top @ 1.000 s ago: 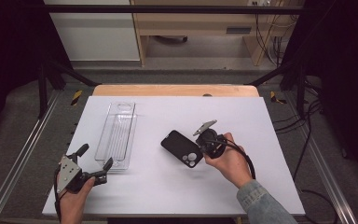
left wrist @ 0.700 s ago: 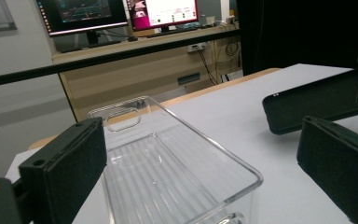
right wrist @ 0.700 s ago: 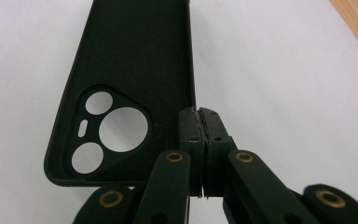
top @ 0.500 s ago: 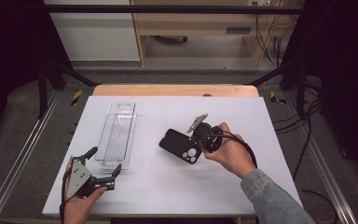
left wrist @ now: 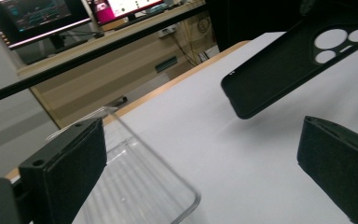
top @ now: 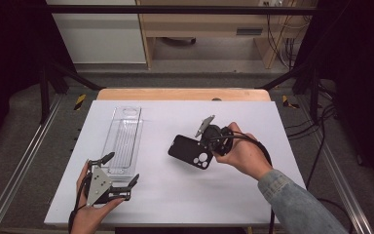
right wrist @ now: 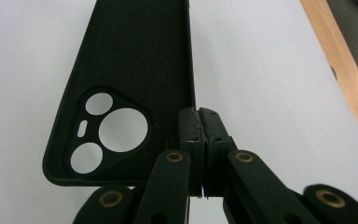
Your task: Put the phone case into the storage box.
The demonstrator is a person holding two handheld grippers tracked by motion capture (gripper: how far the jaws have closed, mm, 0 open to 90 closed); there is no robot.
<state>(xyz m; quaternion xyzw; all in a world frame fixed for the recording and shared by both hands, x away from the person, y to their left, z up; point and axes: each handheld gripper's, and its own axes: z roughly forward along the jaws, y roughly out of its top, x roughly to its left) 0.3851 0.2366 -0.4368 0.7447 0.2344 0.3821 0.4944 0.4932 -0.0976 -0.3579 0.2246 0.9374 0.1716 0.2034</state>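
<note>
Black case [top: 190, 151] held just above counter [top: 272, 126], right gripper [right wrist: 199, 116] jaws clamped on its side edge | left gripper [top: 119, 169] jaws apart by clear tray [top: 122, 141] | advice: keep pinch firm, carry case level.

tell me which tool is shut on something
The right tool, clamped on the black phone case edge; the left tool stands open by the clear tray.

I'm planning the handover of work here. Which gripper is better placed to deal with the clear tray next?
Left. The left gripper hangs open at the near end of the clear plastic tray, one jaw beside its corner. The right gripper is shut on the black phone case, apart from the tray.
</note>
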